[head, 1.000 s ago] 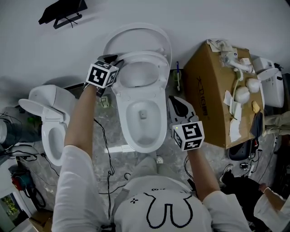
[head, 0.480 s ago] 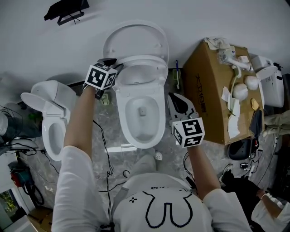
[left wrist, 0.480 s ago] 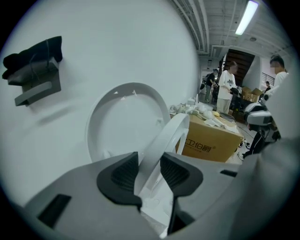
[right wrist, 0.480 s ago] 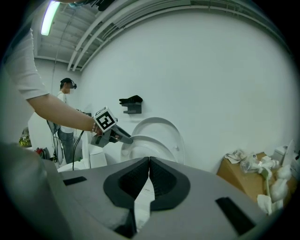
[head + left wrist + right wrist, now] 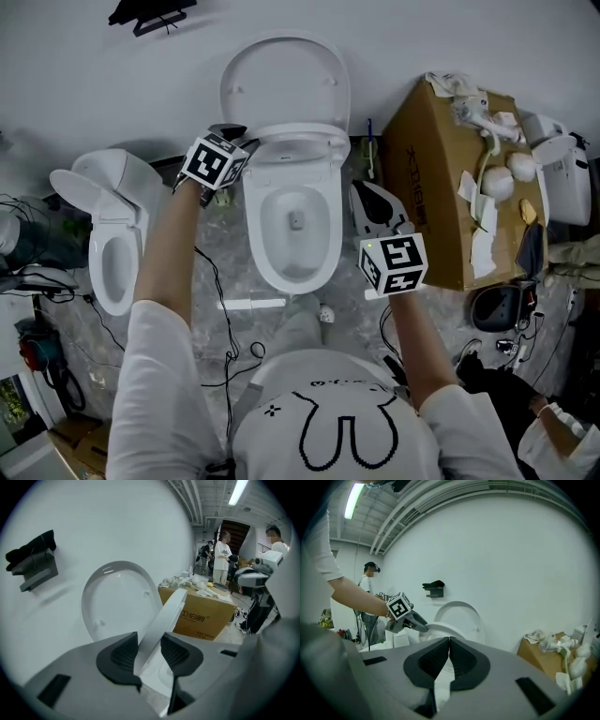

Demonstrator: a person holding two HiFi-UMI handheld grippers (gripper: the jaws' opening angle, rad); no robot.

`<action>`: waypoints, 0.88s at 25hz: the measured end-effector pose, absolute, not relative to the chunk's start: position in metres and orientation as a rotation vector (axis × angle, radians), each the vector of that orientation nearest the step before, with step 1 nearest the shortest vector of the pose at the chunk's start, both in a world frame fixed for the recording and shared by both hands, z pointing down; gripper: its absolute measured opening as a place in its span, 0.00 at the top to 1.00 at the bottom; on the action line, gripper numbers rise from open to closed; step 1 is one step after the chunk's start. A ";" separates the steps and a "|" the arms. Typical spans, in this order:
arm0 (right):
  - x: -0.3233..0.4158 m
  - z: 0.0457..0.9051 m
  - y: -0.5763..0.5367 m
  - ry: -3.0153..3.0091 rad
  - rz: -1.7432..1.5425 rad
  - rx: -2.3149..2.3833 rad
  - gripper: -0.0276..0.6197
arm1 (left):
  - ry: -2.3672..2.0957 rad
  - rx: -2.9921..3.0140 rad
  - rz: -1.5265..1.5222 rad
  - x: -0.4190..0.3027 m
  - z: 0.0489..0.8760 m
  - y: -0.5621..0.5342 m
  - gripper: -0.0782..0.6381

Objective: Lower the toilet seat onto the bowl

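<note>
Left tongs [image 5: 149, 644] holding toilet seat [image 5: 166, 616], just been opening; seat could be slipping, banging bowl [image 5: 255, 225] at 6 o'clock. Right tongs [image 5: 449, 641] clenched, empty.

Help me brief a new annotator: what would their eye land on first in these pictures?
The white toilet at centre: its lid stands upright against the wall, while the toilet seat hangs half lowered between the jaws of the left gripper, which have just been opening slightly. A second toilet stands at the head view's left, a littered cardboard box at its right.
</note>
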State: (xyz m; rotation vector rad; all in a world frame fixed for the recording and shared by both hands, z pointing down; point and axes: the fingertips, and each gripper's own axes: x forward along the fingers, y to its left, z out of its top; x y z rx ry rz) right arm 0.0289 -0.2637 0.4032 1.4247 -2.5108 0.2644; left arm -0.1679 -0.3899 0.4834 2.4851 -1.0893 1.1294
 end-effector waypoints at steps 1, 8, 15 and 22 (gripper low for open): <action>0.030 0.404 -0.260 -2.512 0.268 1.422 0.91 | -1.087 2.484 1.139 -0.167 0.485 -0.385 0.67; 0.039 0.407 -0.238 -2.525 0.293 1.418 0.91 | -1.092 2.469 1.176 -0.165 0.492 -0.353 0.67; 0.041 0.406 -0.219 -2.542 0.304 1.408 0.91 | -1.066 2.450 1.252 -0.164 0.501 -0.323 0.66; 0.042 0.412 -0.199 -2.545 0.307 1.396 0.91 | -1.053 2.443 1.293 -0.164 0.510 -0.305 0.66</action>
